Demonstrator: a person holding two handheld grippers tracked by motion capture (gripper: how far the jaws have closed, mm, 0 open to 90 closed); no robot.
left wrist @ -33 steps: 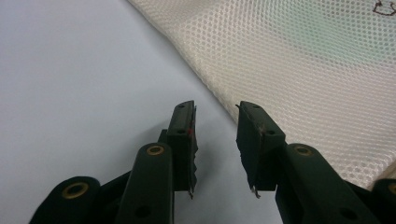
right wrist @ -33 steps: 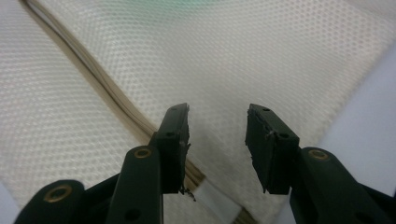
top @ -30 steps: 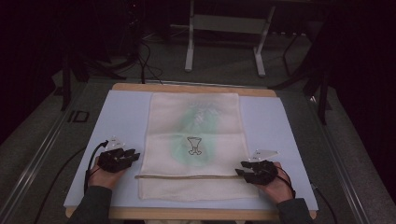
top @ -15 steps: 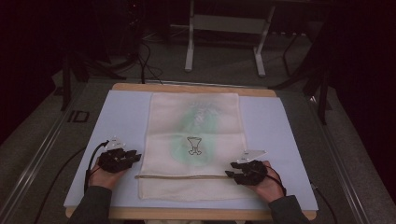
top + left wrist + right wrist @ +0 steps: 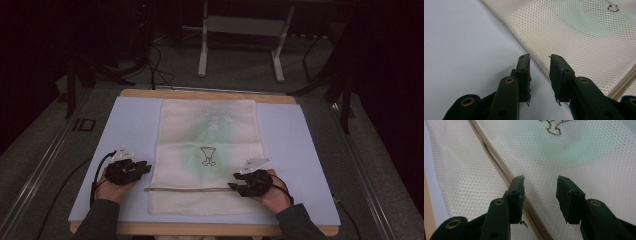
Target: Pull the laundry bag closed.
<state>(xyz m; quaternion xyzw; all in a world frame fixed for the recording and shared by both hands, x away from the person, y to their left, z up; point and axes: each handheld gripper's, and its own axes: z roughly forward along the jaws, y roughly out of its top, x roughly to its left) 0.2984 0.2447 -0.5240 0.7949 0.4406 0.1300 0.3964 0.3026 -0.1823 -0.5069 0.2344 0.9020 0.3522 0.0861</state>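
Observation:
A cream mesh bag (image 5: 210, 150) lies flat on the pale blue mat (image 5: 135, 120), with a green shape and a small dark figure (image 5: 208, 156) showing through it. A tan zipper line (image 5: 192, 189) runs across its near end. My left gripper (image 5: 146, 167) rests on the mat at the bag's left edge, open, its jaws framing that edge (image 5: 540, 66). My right gripper (image 5: 234, 187) sits over the bag's right near part, open, with the zipper (image 5: 499, 160) passing under its left jaw.
The mat lies on a wooden board (image 5: 205, 93) with its edges close to the bag's far and near ends. Beyond the table stand a grey metal frame (image 5: 240, 30) and cables on the dark floor. Bare mat lies on both sides of the bag.
My right gripper has slid left, from the bag's right edge onto the mesh by the zipper. The left gripper has barely moved.

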